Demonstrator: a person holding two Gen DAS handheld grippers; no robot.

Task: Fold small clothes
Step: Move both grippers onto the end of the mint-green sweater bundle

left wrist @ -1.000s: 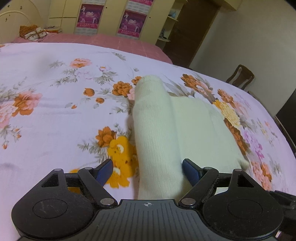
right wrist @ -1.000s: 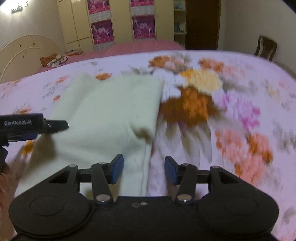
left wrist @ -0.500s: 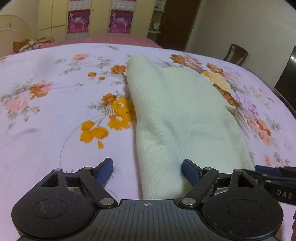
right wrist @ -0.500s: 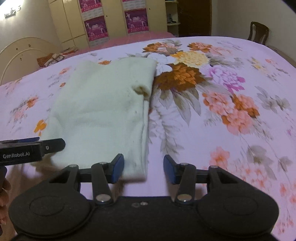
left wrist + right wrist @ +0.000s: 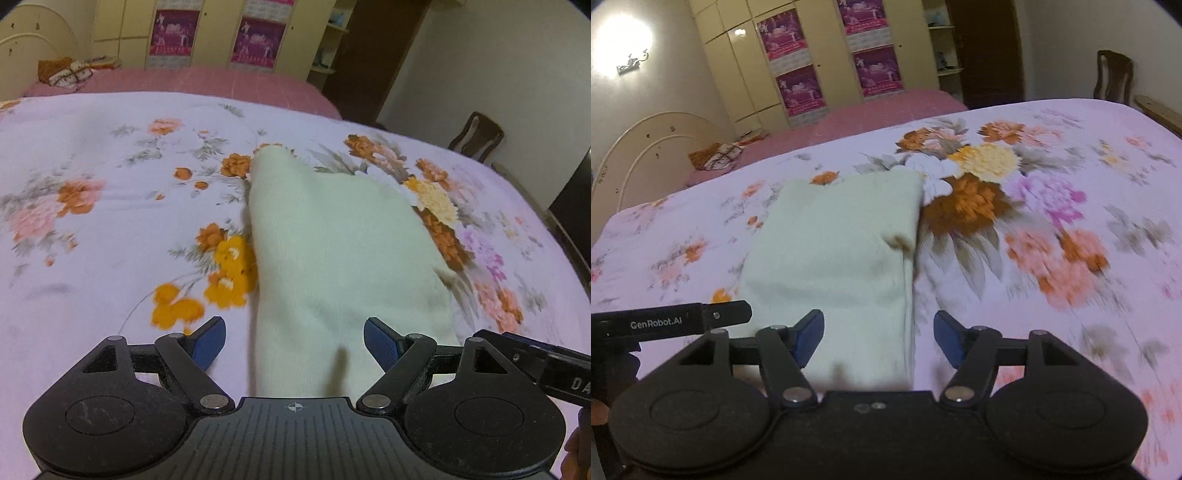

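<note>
Just now a pale cream knitted garment [image 5: 343, 251] lies folded flat on the bed [image 5: 92, 236], spread over a lilac bedcover printed with orange, pink and purple flowers. From the left wrist view, the left claw [image 5: 294, 343] stands with its blue pads wide apart; the near end of the garment runs between them, and neither pad presses on it, the left pad [image 5: 208, 341] sitting clear of the cloth's edge over the bedcover. At the right edge of that view the black finger of the other tool [image 5: 535, 363] reaches in beside the garment's near corner. From the right wrist view, the right claw [image 5: 879, 338] has just been opening, and its pads now stand apart with the garment's [image 5: 842, 251] near right edge between them, not gripped; the right pad [image 5: 947, 338] is off the cloth, above the flowered cover. The garment's right border shows a thick folded edge, with a small dark crease partway along it. A black bar marked with white lettering [image 5: 670, 321] enters from the left, its tip near the garment's left side. Beyond the bed a second bed with a pink cover [image 5: 849, 118] stands before cream wardrobes [image 5: 738, 66] bearing magenta posters, and a wooden chair [image 5: 1113, 79] stands at the far right.
</note>
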